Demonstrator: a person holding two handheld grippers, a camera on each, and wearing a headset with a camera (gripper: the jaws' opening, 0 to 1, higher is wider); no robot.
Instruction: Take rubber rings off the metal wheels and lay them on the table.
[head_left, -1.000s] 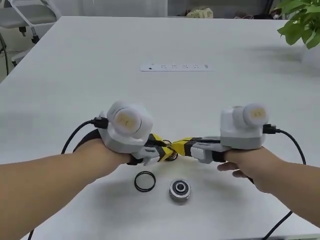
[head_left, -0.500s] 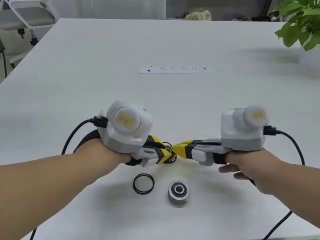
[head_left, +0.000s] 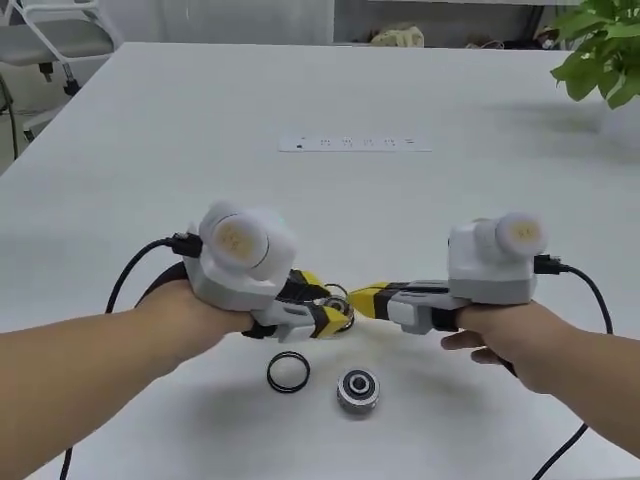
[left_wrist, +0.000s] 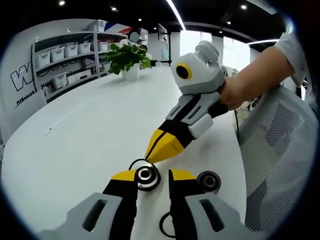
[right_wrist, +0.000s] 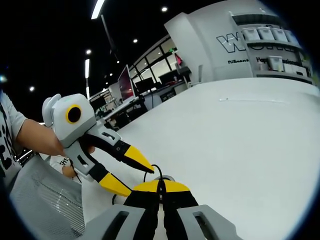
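The left tool (left_wrist: 153, 174) is clamping a metal wheel (left_wrist: 144, 177) just above the tabletop (head_left: 400, 220), while the right tool (right_wrist: 161, 186), jaws clenched, is pinching that wheel's rubber ring (left_wrist: 135, 161) at its edge. If the pull goes askew, the thin ring may be slipping from the pinch, or the wheel twisting free and dropping onto the loose ring (head_left: 288, 372) and bare wheel (head_left: 357, 388) lying nearby.

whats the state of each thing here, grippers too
left gripper: shut on held wheel
held wheel: clamped between the jaws
right gripper: shut on stretched rubber ring
stretched rubber ring: pinched, seemingly partly off held wheel
loose rubber ring: flat on table
second wheel: flat on table, ungripped
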